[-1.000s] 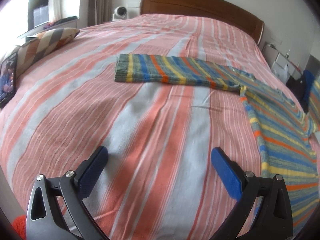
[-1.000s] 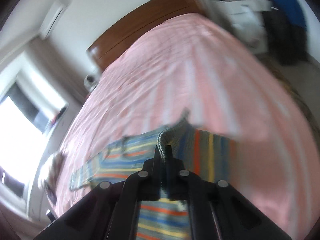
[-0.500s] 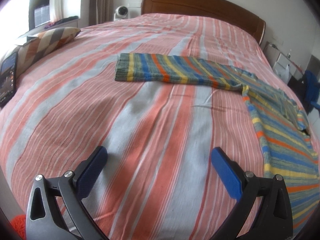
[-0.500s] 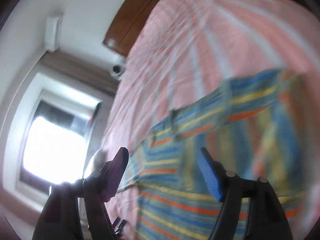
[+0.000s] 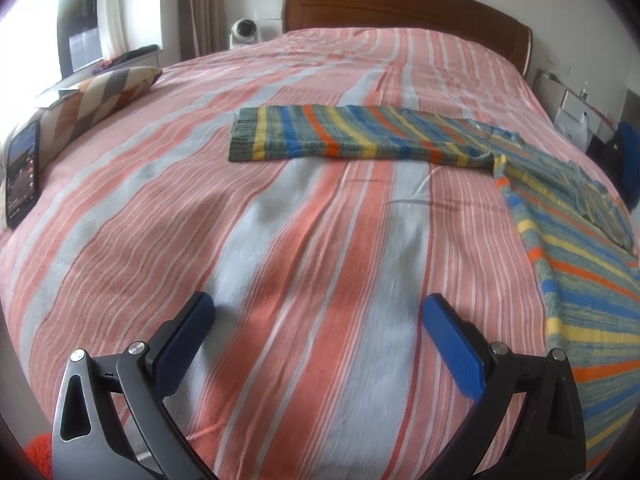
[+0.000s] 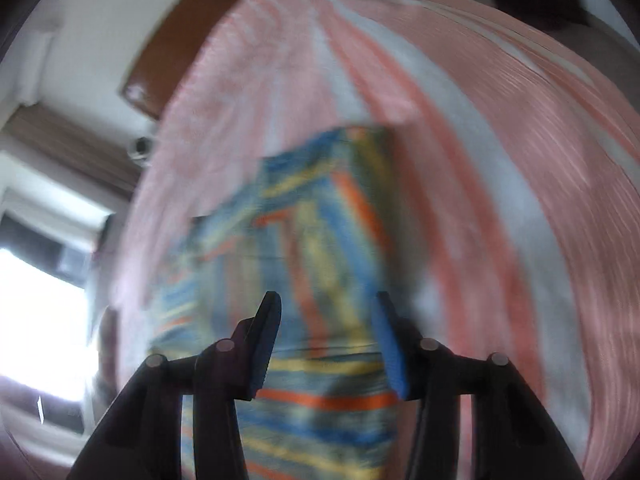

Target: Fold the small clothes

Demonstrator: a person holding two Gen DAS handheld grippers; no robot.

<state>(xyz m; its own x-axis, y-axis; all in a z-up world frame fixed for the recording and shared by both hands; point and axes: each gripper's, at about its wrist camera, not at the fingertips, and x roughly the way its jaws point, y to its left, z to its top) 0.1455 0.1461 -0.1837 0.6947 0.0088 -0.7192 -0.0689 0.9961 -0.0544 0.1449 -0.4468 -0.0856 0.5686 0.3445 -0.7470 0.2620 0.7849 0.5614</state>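
A striped knit sweater (image 5: 568, 240) in blue, yellow, orange and green lies on the bed. One sleeve (image 5: 340, 136) stretches flat to the left across the bed's middle. My left gripper (image 5: 316, 316) is open and empty, low over the bedspread, well short of the sleeve. In the blurred right wrist view the sweater (image 6: 312, 240) lies with its other sleeve folded over the body. My right gripper (image 6: 326, 308) is open and empty just above it.
The bed has a pink and grey striped bedspread (image 5: 280, 264) and a wooden headboard (image 5: 400, 4). A patterned pillow (image 5: 96, 104) and a phone (image 5: 22, 172) lie at the left edge. A white camera (image 5: 244, 30) stands behind the bed.
My right gripper has let go of the sleeve cuff it held a second ago and opened; the sleeve now lies over the sweater's body. My left gripper has stayed still.
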